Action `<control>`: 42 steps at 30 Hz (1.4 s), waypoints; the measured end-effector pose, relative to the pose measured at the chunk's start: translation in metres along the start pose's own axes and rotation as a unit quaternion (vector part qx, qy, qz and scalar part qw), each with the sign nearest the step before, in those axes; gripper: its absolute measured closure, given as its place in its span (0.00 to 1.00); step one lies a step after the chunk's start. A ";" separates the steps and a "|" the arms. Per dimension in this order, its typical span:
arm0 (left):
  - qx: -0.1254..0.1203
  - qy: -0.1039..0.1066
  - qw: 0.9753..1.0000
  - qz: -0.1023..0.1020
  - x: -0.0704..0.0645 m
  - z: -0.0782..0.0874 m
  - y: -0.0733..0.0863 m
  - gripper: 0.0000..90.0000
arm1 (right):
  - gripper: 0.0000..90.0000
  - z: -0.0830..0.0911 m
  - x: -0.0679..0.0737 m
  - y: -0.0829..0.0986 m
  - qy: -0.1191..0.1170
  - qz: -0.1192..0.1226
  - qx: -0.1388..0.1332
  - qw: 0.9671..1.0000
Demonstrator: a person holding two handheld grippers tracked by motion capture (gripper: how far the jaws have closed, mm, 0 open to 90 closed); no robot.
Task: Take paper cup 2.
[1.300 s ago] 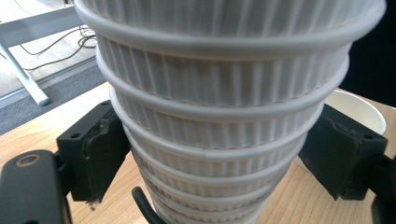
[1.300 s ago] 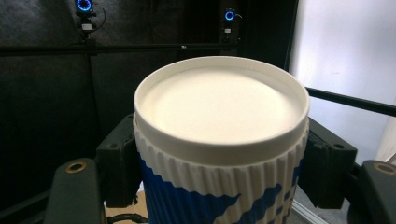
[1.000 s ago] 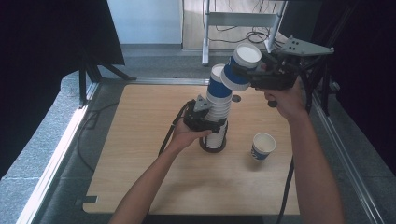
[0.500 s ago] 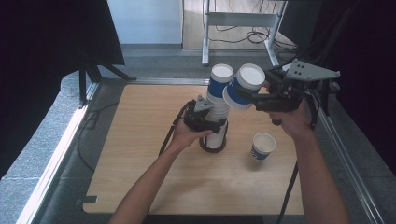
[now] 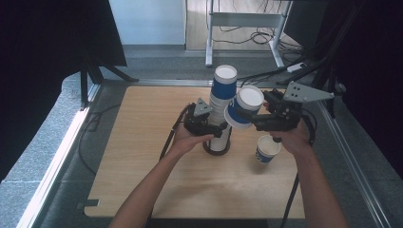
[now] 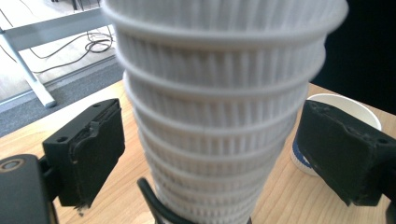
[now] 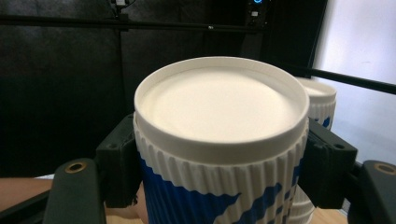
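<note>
A wooden table [image 5: 142,142] stands on grey carpet [image 5: 43,142]. Black curtains [image 5: 47,38] hang left and right. Far off, a white wall [image 5: 147,21], a metal frame [image 5: 247,19] and cables [image 5: 266,35] on pale floor.

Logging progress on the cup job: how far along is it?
Done: one cup stands upright on the table. In hand: the right gripper is shut on a second cup, bottom up, beside the stack; the left gripper brackets the stack, fingers apart. Left: many stacked cups.
</note>
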State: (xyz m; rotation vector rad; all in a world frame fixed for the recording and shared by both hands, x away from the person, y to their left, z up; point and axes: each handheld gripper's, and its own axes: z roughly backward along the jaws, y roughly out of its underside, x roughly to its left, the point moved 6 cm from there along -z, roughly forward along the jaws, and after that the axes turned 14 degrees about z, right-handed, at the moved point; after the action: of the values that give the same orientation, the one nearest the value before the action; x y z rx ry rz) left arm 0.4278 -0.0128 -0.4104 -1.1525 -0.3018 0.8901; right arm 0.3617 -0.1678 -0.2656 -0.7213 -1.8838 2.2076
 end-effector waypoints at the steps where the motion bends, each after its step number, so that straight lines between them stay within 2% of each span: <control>1: 0.000 -0.001 1.000 -0.002 0.001 0.002 0.001 0.09 | 0.30 0.000 0.001 0.002 -0.001 -0.002 -0.001 1.000; 4: -0.007 0.003 1.000 0.001 0.001 0.011 0.007 0.09 | 0.30 0.001 0.005 0.009 -0.001 -0.003 0.001 1.000; 7: -0.015 0.000 1.000 -0.009 0.000 0.020 0.014 0.09 | 0.30 0.000 0.010 0.017 -0.005 -0.005 0.004 1.000; 11: -0.018 0.008 1.000 -0.012 -0.003 0.033 0.026 0.10 | 0.30 0.000 0.020 0.029 -0.011 -0.010 0.004 1.000; 17: -0.021 0.014 1.000 -0.017 -0.006 0.053 0.043 0.10 | 0.30 -0.003 0.036 0.054 -0.018 -0.025 0.006 1.000; 21: -0.020 0.009 0.999 -0.026 -0.006 0.064 0.057 0.12 | 0.30 -0.004 0.045 0.071 -0.023 -0.033 0.009 0.999; 26: -0.023 0.005 0.999 -0.022 -0.006 0.077 0.073 0.13 | 0.30 -0.006 0.057 0.088 -0.025 -0.035 0.015 0.999; 32: -0.028 0.006 1.000 -0.009 -0.007 0.091 0.094 0.14 | 0.30 -0.006 0.072 0.105 -0.028 -0.034 0.020 0.999; 42: -0.028 0.018 0.999 0.018 -0.002 0.102 0.114 0.15 | 0.30 -0.014 0.093 0.133 -0.033 -0.038 0.041 0.998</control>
State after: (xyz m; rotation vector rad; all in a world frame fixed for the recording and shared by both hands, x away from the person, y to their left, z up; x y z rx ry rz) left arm 0.3109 0.0675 -0.4685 -1.2279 -0.2797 0.8960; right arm 0.3124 -0.1434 -0.4187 -0.5607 -1.8052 2.2722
